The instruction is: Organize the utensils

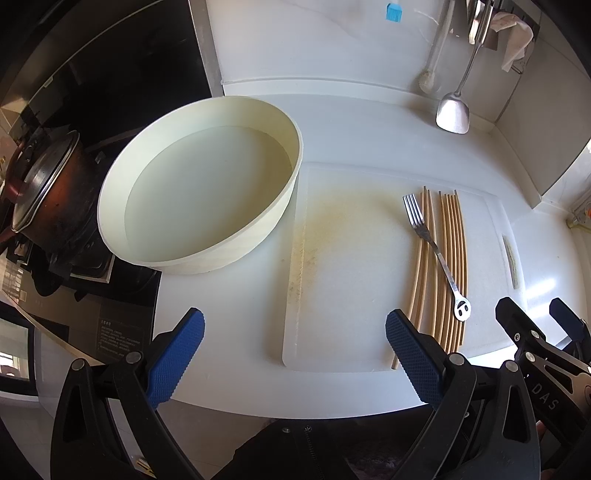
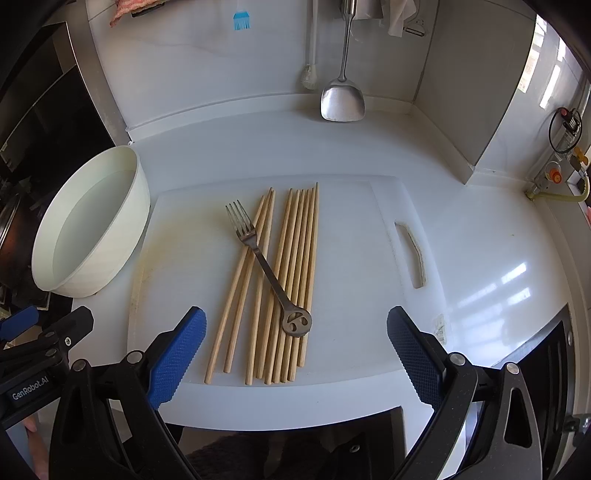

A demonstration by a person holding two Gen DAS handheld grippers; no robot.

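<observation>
Several wooden chopsticks (image 2: 295,280) (image 1: 452,258) lie side by side on a white cutting board (image 2: 354,258) (image 1: 351,266). A metal fork (image 2: 266,266) (image 1: 436,251) rests slantwise across them, tines pointing away. A cream round basin (image 1: 199,184) (image 2: 92,221) stands left of the board. My left gripper (image 1: 295,354) is open over the board's near left part, holding nothing. My right gripper (image 2: 295,350) is open just short of the chopsticks' near ends, also with nothing in it. Each gripper shows at the other view's edge.
A dark pot (image 1: 44,192) sits on the stove at the left. A metal spatula (image 2: 341,99), a white brush (image 2: 309,77) and a blue brush (image 2: 241,20) hang on the back wall. A gas valve and hose (image 2: 561,181) are at the right. The counter edge runs just below the grippers.
</observation>
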